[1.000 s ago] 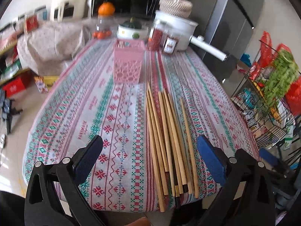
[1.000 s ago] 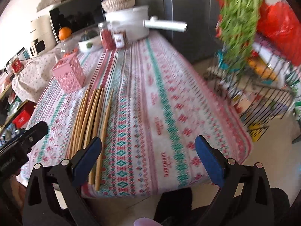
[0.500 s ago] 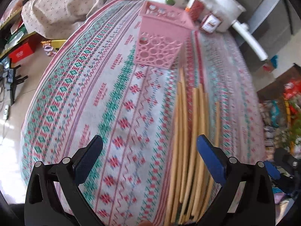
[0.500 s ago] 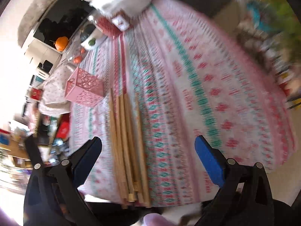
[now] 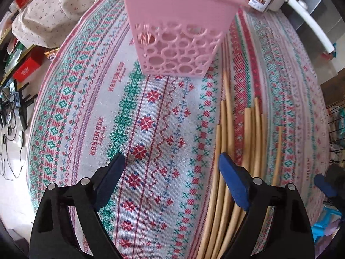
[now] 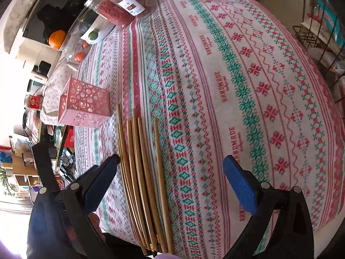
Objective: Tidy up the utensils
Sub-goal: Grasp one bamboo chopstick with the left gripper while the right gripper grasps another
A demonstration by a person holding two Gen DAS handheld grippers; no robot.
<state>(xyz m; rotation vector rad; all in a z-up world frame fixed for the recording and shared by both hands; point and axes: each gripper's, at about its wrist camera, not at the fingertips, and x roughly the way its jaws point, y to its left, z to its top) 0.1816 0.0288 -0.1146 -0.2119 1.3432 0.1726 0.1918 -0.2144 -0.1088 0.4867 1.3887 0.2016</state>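
The left gripper [image 5: 170, 168] hangs over the patterned tablecloth [image 5: 90, 99], its jaws wide, just narrowing, with bare cloth between them. The right gripper [image 6: 172, 168] stands wide open and holds nothing. The wooden chopsticks [image 6: 138, 164] lie bundled lengthwise beside the pink perforated basket [image 5: 179, 34], reaching the table's near edge

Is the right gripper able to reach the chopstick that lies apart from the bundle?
Probably yes. The right gripper is open and empty, and the lone chopstick lies flat on the tablecloth between its fingers, nothing covering it, a gap separating it from the bundle.
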